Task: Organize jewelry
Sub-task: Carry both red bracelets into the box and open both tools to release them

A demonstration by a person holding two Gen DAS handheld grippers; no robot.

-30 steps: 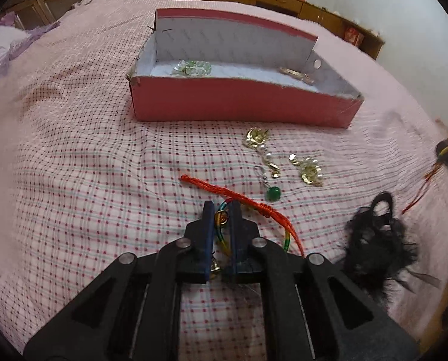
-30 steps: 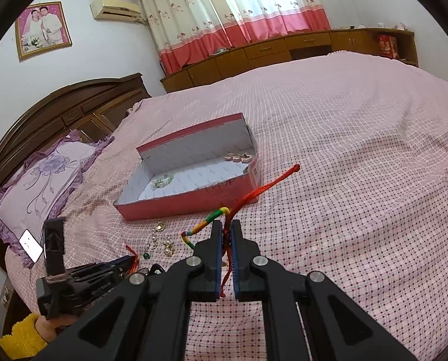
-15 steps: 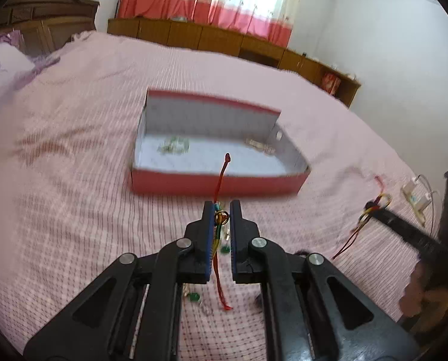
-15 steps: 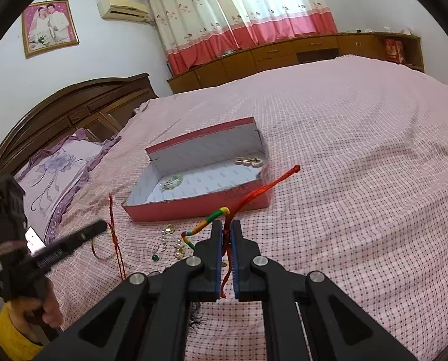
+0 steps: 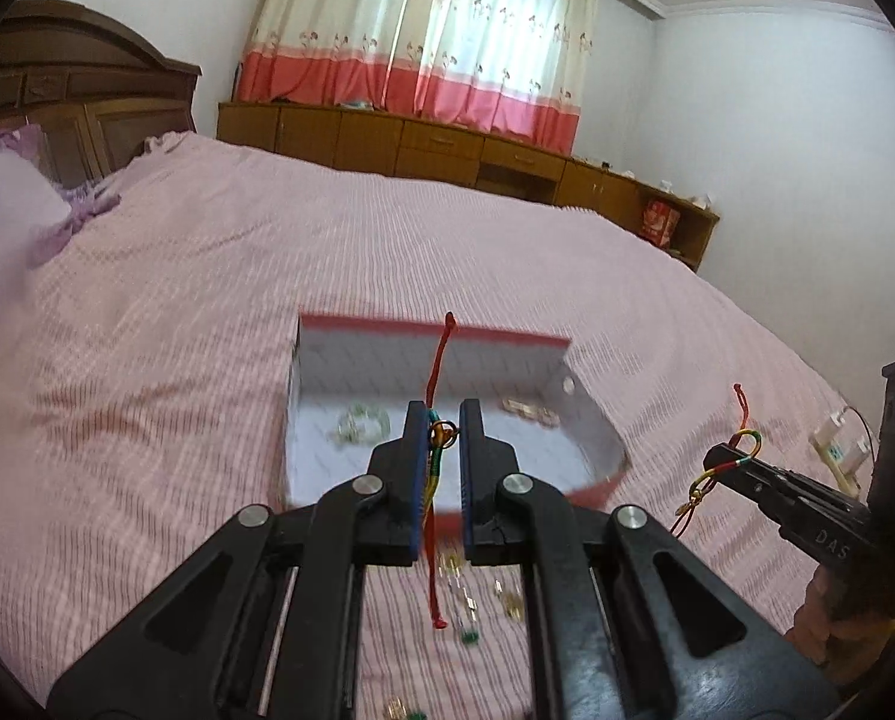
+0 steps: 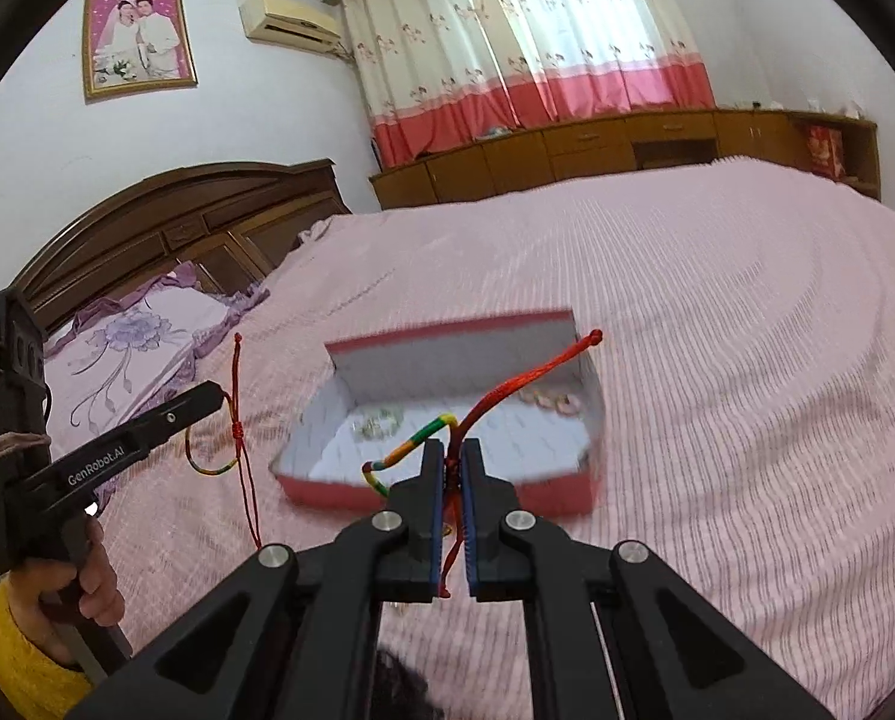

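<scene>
A red box with a white inside point(image 5: 447, 468) point(image 6: 447, 492) lies open on the pink bed, with a clear beaded piece point(image 5: 360, 423) and gold pieces point(image 5: 525, 409) in it. My left gripper point(image 5: 444, 420) is shut on a red and multicoloured cord bracelet point(image 5: 434, 480), held in the air in front of the box. My right gripper point(image 6: 453, 456) is shut on a second cord bracelet point(image 6: 495, 399), also lifted near the box. Each gripper shows in the other's view: the right one point(image 5: 717, 459) and the left one point(image 6: 216, 390).
Loose gold earrings and a green bead point(image 5: 468, 636) lie on the bedspread below my left gripper. A black feathery piece point(image 6: 405, 678) lies under my right gripper. A purple pillow point(image 6: 129, 348) and a wooden headboard point(image 6: 177, 222) are at the left.
My left gripper has lifted its bracelet off the bedspread and risen towards the box. My right gripper has kept its bracelet and moved closer to the box.
</scene>
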